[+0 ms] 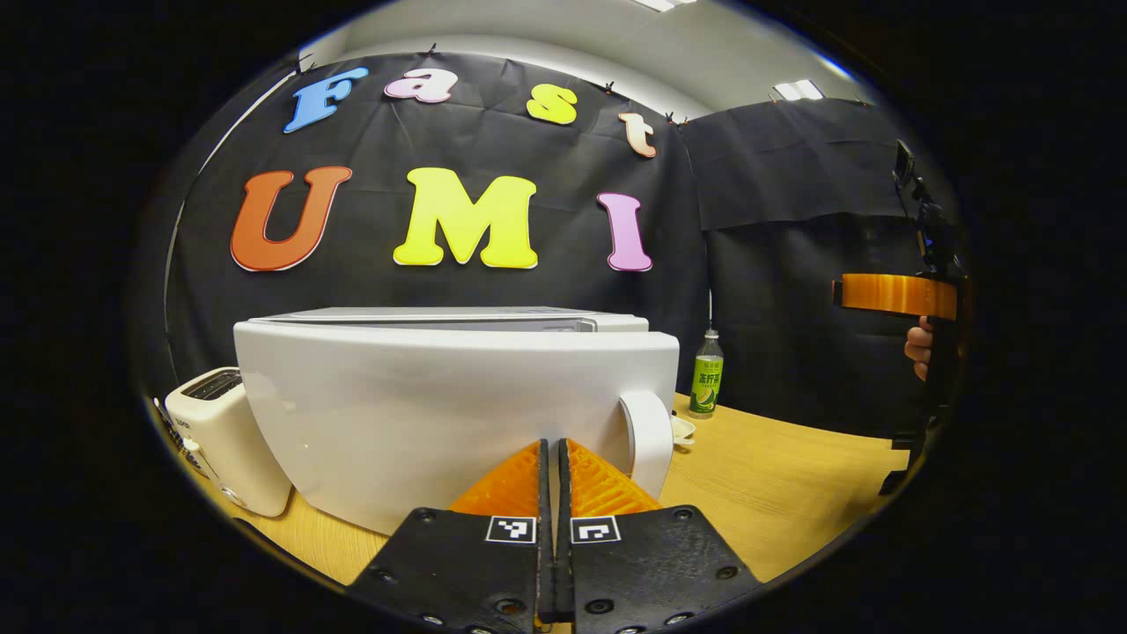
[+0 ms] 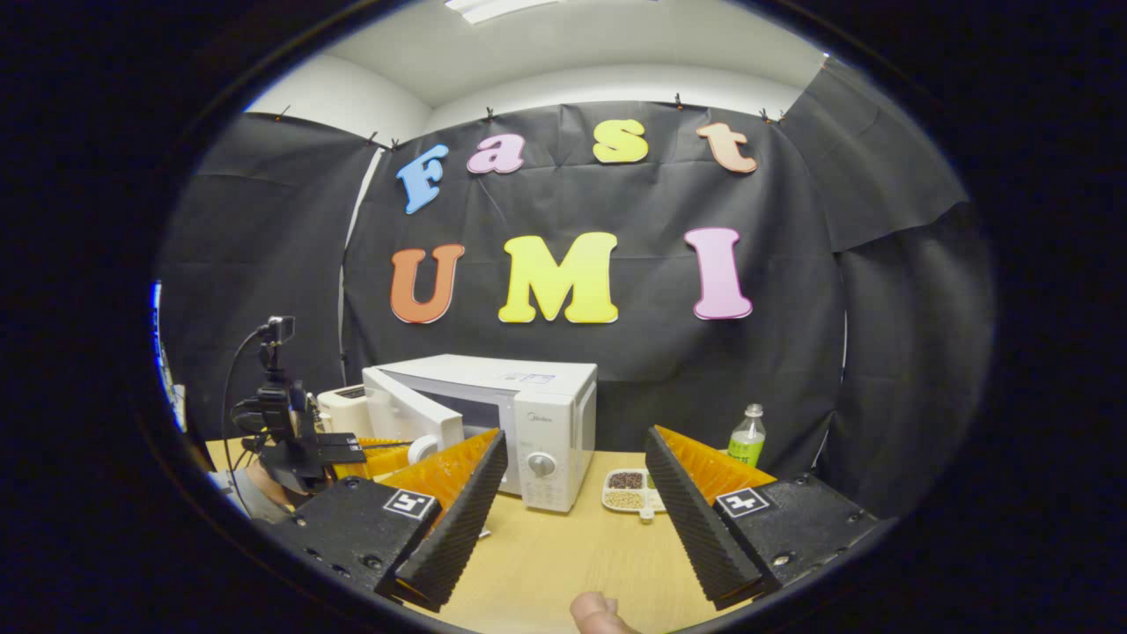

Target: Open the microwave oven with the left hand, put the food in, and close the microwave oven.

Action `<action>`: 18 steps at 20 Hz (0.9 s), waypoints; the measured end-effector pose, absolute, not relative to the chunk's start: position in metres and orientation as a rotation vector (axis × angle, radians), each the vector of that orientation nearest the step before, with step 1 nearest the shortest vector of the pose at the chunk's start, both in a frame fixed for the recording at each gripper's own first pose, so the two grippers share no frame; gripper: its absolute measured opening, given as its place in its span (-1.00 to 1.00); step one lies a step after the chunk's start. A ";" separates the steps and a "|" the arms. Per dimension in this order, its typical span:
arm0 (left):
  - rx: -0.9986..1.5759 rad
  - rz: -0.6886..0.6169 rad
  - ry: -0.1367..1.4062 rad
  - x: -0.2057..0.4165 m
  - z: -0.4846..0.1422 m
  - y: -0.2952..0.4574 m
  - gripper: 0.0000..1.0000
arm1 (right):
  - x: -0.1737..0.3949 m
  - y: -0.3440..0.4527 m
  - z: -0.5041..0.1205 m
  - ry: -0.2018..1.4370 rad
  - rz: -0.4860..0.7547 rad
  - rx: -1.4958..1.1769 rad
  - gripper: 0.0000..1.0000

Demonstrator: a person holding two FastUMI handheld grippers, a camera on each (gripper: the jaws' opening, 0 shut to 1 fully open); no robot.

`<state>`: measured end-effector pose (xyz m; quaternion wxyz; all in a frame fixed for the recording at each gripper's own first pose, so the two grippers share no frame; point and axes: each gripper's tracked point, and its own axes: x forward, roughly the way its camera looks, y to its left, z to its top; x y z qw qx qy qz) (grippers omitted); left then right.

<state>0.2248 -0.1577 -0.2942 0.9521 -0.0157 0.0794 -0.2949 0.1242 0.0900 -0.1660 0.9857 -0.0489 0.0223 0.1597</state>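
Note:
The white microwave [image 2: 550, 414] stands on the wooden table with its door [image 2: 407, 412] swung partly open to the left. In the left gripper view the door's outer face [image 1: 423, 405] is right in front of me, its round handle [image 1: 647, 436] at the right edge. My left gripper [image 1: 553, 451] is shut, tips at the door just left of the handle, with nothing seen between them. It also appears by the door as the left gripper [image 2: 387, 454]. A white divided food tray [image 2: 629, 491] lies right of the microwave. My right gripper [image 2: 574, 438] hangs open above the table, empty.
A white toaster [image 1: 220, 431] stands left of the microwave. A green-labelled bottle [image 2: 747, 437] stands at the back right. A thumb [image 2: 599, 614] shows at the bottom edge. A hand [image 1: 920, 348] holds the other gripper far right. Bare table [image 2: 563, 555] lies before the microwave.

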 end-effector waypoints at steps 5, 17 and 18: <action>0.021 -0.545 0.157 0.263 -0.301 -0.173 -1.00 | 0.122 0.069 -0.169 0.047 0.278 -0.090 0.83; 0.015 -0.391 0.216 0.303 -0.309 -0.176 -1.00 | 0.063 0.043 -0.163 0.060 0.219 -0.077 1.00; 0.010 -0.377 0.220 0.305 -0.306 -0.177 -1.00 | 0.058 0.043 -0.164 0.063 0.215 -0.075 0.83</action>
